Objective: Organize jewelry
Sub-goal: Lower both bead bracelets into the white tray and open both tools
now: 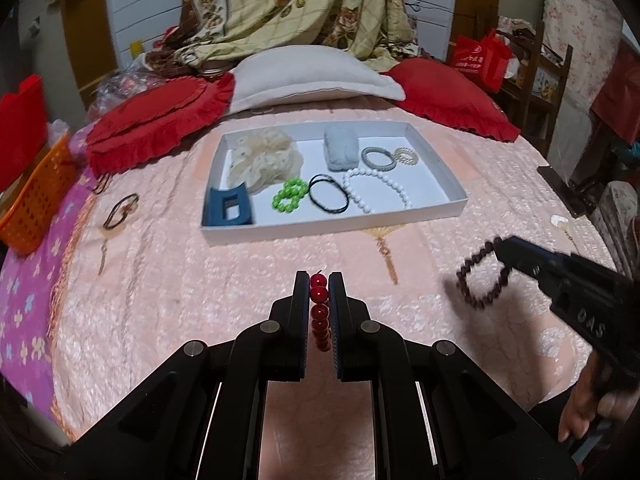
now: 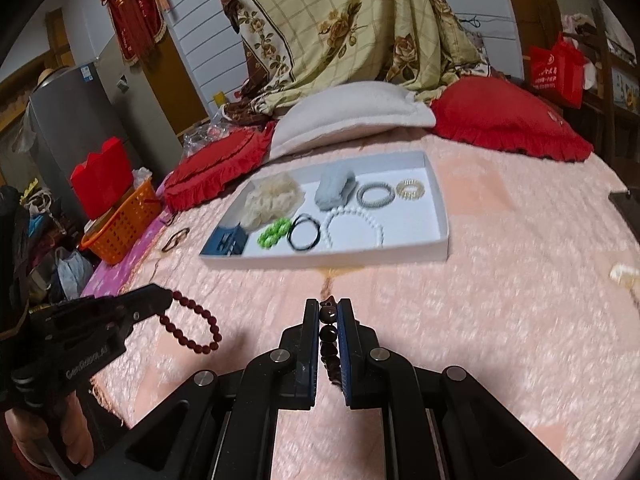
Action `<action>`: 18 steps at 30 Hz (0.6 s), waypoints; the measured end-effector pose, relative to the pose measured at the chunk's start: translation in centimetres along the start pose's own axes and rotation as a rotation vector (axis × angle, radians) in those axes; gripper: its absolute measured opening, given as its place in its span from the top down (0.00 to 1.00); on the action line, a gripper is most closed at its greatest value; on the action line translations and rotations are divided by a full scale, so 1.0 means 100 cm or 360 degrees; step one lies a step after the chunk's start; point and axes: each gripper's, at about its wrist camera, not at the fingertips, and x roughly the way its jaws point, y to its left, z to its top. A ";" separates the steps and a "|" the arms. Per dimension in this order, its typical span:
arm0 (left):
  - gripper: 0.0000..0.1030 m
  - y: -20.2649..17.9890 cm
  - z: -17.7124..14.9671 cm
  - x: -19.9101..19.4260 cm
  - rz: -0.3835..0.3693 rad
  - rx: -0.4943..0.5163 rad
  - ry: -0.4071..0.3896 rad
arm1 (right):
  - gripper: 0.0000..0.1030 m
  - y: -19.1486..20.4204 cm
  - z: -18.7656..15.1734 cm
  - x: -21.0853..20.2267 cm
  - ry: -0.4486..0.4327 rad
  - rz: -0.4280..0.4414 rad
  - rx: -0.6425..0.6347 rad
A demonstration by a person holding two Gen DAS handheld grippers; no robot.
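A bed (image 1: 168, 292) covered in a pink, quilted, faintly shiny spread fills both views. At its head lie a plump cream pillow (image 1: 316, 76) and two red ruffle-edged cushions (image 1: 160, 120), with a floral checked quilt (image 1: 300, 4) draped behind.

In the middle of the bed sits a shallow white rectangular tray (image 1: 332, 224) with low card walls. Inside it are a frilly cream scrunchie (image 1: 264, 160), a pale grey padded block (image 1: 340, 148), a white pearl bracelet (image 1: 376, 192), a thin black hair tie (image 1: 328, 198), a lime-green bead ring (image 1: 290, 196), a grey woven bangle (image 1: 379, 158) and a small coiled gold band (image 1: 405, 156).

The left claw (image 1: 319, 280) is clenched on a red bead bracelet (image 1: 320, 312), its glossy round beads pinched in a line between the pads while the loop hangs above the bedspread near the tray. The right claw (image 2: 329, 308) is clenched on a dark brown bead bracelet (image 2: 328, 334), whose loop dangles clear of the bed.
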 end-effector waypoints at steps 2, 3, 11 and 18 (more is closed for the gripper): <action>0.92 -0.003 0.011 0.004 -0.0026 0.0032 -0.0001 | 0.92 -0.003 0.013 0.001 -0.0024 -0.0022 -0.0031; 0.92 -0.004 0.016 0.005 -0.0039 0.0045 -0.0002 | 0.92 -0.005 0.021 0.002 -0.0038 -0.0027 -0.0043; 0.92 -0.019 0.072 0.020 -0.0232 0.0103 -0.0037 | 0.92 -0.035 0.074 0.019 -0.0063 0.0035 0.0040; 0.92 -0.031 0.111 0.059 -0.0432 0.0080 0.0008 | 0.92 -0.052 0.104 0.056 -0.0023 -0.0016 0.0059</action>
